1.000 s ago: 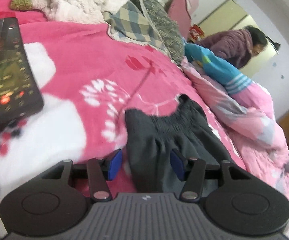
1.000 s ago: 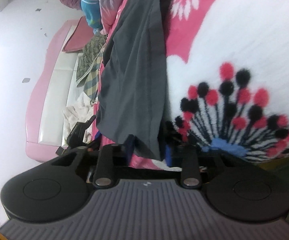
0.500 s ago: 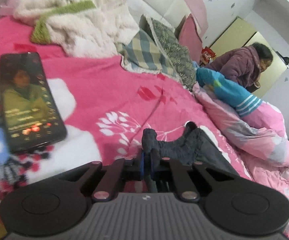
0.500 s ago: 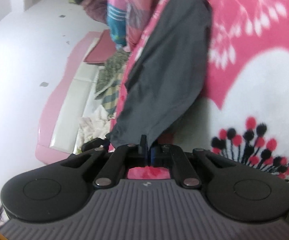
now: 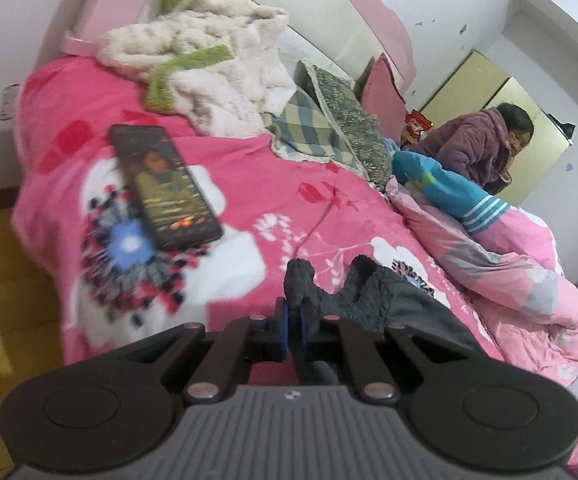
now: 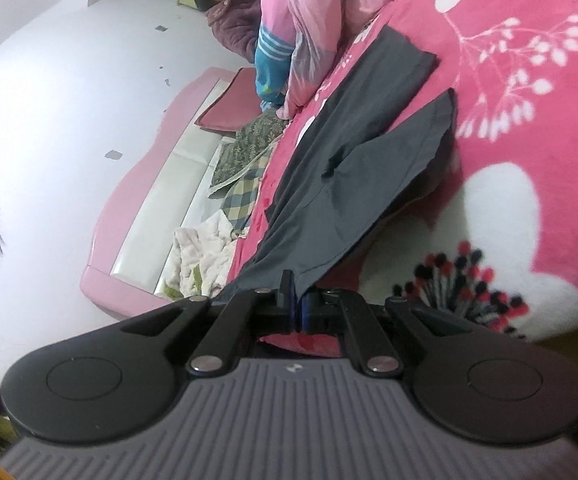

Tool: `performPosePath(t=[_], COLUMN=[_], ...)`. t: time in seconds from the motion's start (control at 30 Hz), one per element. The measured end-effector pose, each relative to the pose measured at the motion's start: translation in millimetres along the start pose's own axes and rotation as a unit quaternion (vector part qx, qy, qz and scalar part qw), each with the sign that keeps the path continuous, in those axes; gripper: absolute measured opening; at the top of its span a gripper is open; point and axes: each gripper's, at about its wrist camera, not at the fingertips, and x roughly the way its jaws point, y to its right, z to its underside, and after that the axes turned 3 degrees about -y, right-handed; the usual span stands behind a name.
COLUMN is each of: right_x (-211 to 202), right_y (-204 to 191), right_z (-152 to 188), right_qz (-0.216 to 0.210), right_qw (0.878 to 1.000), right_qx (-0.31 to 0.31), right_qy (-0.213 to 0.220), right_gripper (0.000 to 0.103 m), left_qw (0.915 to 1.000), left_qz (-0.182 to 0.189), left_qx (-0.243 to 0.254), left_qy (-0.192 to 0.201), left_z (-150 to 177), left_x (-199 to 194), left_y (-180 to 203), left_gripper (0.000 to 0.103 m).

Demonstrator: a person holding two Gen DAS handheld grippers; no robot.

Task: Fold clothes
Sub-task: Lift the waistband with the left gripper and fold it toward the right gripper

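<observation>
Both grippers are clamped on a pair of dark grey trousers (image 6: 353,184) spread across a bed: the left gripper (image 5: 295,320) pinches a bunched, gathered edge of the cloth between its blue pads, a knot of fabric poking up just past the fingertips, while the right gripper (image 6: 297,312) is closed tight on a thin edge of the same garment, which hangs slack from its jaws and stretches away over the covers. In the right wrist view the trousers lie partly lifted, two flat panels fanning out toward the far side of the bed, resting on a bright pink blanket (image 5: 257,184) printed with white flowers and a red, black and blue dandelion-like motif. Just beyond the left gripper, a phone (image 5: 165,184) with a lit screen lies flat on the blanket, well apart from the garment. To the right, a pale pink quilt (image 5: 509,280) is heaped along the bed's edge, with a blue striped garment (image 5: 457,192) on top. Farther back sit a cream fleece throw (image 5: 217,64) edged in green, a checked pillow (image 5: 309,132) and a leaf-patterned cushion (image 5: 349,120) against the pink and white headboard (image 5: 329,12). A person in a purple padded jacket (image 5: 473,148) bends beside the far corner.
</observation>
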Motion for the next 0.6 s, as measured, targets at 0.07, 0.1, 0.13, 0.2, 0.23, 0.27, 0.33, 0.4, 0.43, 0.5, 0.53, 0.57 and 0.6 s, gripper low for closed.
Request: performPosePath(t=[0.07,0.1,0.13,0.2,0.23,0.27,0.33,0.4,0.43,0.5,0.53,0.57,0.6], right_x=[-9.0,-14.8,-19.0,-27.0,-30.3,-32.8,-36.1,-37.2,-36.2,-32.2,-29.9,-27.6,-25.2], right_y=[2.6,4.7,5.2,5.4,5.7,6.3,7.7,11.1,13.4,16.6,15.7,13.8,11.2], right_z=[3.9,6.1,7.9,10.7,11.8,12.3,12.6,11.7,10.3,5.7,3.0,0.0,-3.9], right_qz=[0.004,0.006,0.007,0.011,0.012,0.013,0.016,0.017,0.016,0.012,0.011,0.009,0.008], right_qw=[1.0,1.0,1.0,1.0,1.0,1.0,1.0,0.999,0.999,0.999,1.0,1.0,1.0], right_qx=[0.006,0.009,0.012,0.017,0.02,0.023,0.026,0.028,0.031,0.032,0.029,0.022,0.014], right_qy=[-0.001,-0.001,-0.001,0.0,0.0,0.002,0.003,0.004,0.004,0.005,0.007,0.01,0.013], right_gripper=[0.001,0.001,0.001,0.001,0.001,0.001,0.001,0.001,0.001,0.001,0.001,0.001,0.001], left_qw=[0.9999,0.9999,0.9998,0.9997,0.9996,0.9996,0.9995,0.9993,0.9993,0.9994,0.9993,0.9993,0.9992], left_qz=[-0.006,-0.008,-0.01,-0.014,-0.017,-0.019,-0.026,-0.032,-0.031,-0.03,-0.028,-0.025,-0.022], left_qx=[-0.009,-0.013,-0.016,-0.019,-0.016,-0.014,-0.006,0.0,0.003,0.014,0.021,0.028,0.033], left_qy=[-0.003,-0.005,-0.007,-0.012,-0.015,-0.016,-0.018,-0.019,-0.018,-0.012,-0.008,-0.001,0.006], left_z=[5.4,8.2,11.1,16.9,19.6,22.4,26.4,28.9,28.5,27.4,26.9,25.8,23.9], left_x=[-10.8,-16.5,-21.9,-31.2,-34.7,-37.5,-38.0,-36.8,-35.8,-35.1,-35.5,-36.2,-36.3], left_y=[-6.2,-9.2,-12.0,-16.6,-17.8,-18.8,-18.3,-17.0,-15.1,-9.9,-7.0,-4.1,-0.9], left_gripper=[0.006,0.006,0.006,0.006,0.006,0.006,0.006,0.006,0.006,0.006,0.007,0.007,0.007])
